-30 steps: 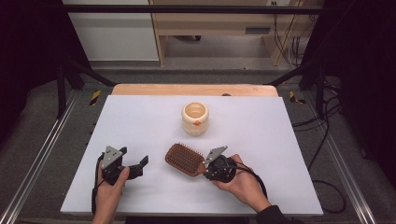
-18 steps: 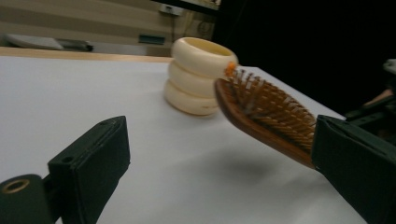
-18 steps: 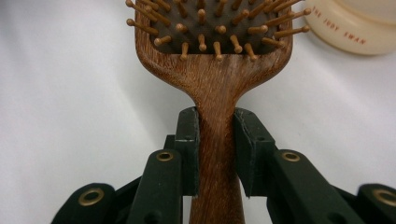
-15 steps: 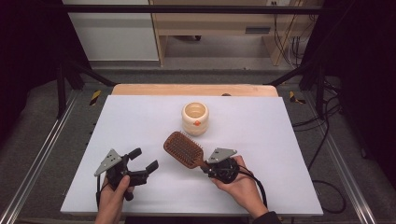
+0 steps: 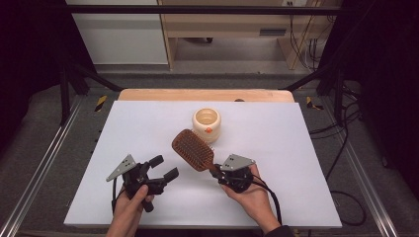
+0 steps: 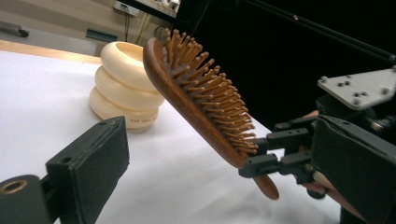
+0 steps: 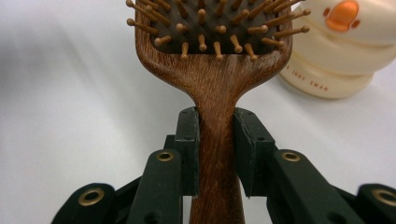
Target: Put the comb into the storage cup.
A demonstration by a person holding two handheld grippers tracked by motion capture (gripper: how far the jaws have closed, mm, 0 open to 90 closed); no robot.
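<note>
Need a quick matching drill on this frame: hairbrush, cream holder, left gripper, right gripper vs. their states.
Column one:
1. hairbrush
2. cream holder
3. left gripper
4. right gripper

Column two:
A. jaws open, nothing between them
B. clamped on a wooden handle
C. standing on the white table, untouched
D. lifted, bristles up

Pairs: 1-D, 2-C, 3-A, 4-B

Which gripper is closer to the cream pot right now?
Right. The right gripper, clamped on the hairbrush handle, sits just below the cream pot; the left gripper, jaws open, is farther off to the lower left.
</note>
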